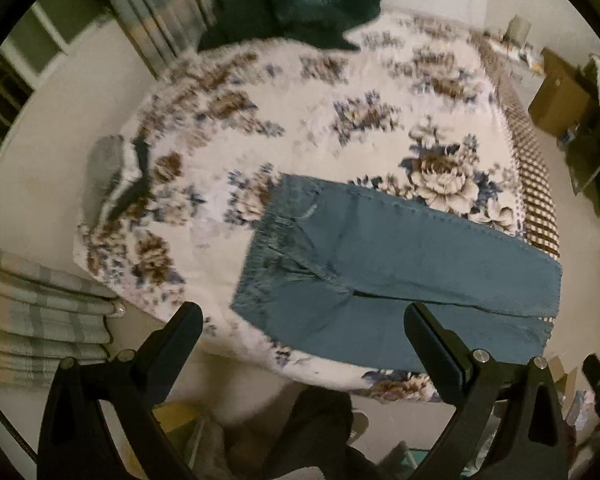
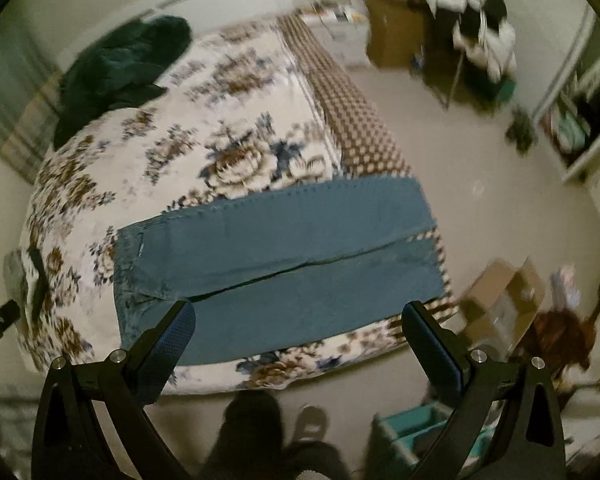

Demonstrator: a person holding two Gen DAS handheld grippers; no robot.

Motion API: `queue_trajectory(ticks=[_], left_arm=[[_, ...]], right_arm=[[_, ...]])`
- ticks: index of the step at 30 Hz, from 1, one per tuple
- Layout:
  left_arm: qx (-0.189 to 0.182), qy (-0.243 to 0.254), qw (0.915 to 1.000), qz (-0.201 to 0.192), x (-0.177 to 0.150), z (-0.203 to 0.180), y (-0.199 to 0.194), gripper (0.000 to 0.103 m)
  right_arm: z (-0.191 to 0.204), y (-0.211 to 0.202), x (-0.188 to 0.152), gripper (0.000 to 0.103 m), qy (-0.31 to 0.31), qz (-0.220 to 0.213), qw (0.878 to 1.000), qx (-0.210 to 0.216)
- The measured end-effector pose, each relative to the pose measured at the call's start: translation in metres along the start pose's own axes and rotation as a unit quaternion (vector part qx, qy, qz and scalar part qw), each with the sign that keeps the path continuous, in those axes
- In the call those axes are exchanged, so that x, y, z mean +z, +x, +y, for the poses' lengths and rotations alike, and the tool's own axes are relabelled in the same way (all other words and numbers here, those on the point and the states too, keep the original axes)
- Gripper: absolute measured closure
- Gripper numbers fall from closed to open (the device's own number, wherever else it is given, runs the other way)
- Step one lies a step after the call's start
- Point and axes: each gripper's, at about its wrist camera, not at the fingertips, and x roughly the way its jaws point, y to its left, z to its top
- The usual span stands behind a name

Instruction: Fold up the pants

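Note:
Blue jeans (image 1: 384,268) lie flat on a floral bedspread (image 1: 300,120) near the bed's front edge, waistband to the left, both legs side by side running right to the bed's right edge. They also show in the right wrist view (image 2: 284,256). My left gripper (image 1: 302,316) is open and empty, held high above the waist end of the jeans. My right gripper (image 2: 298,316) is open and empty, held high above the leg part. Neither touches the cloth.
A dark green garment (image 1: 296,4) lies heaped at the bed's far end. A grey and dark item (image 1: 112,172) lies at the bed's left edge. Cardboard boxes (image 2: 504,304) and clutter stand on the floor right of the bed. A teal bin (image 2: 412,428) is by my feet.

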Motion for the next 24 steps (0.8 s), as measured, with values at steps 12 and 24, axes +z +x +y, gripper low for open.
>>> queue_trajectory(ticks=[12,24], left_arm=[[-0.039,-0.071,0.9732,0.215,0.137,-0.083,0.251,0.0],[-0.009,-0.158,0.9365,0.313,0.155,-0.106,0.448,0.024]], right_arm=[[-0.013,0.309,0.161,0.0,0.185,0.15,0.971,-0.015],[-0.064,0.507,0.211,0.0,0.293,0.214,0.929,-0.074]])
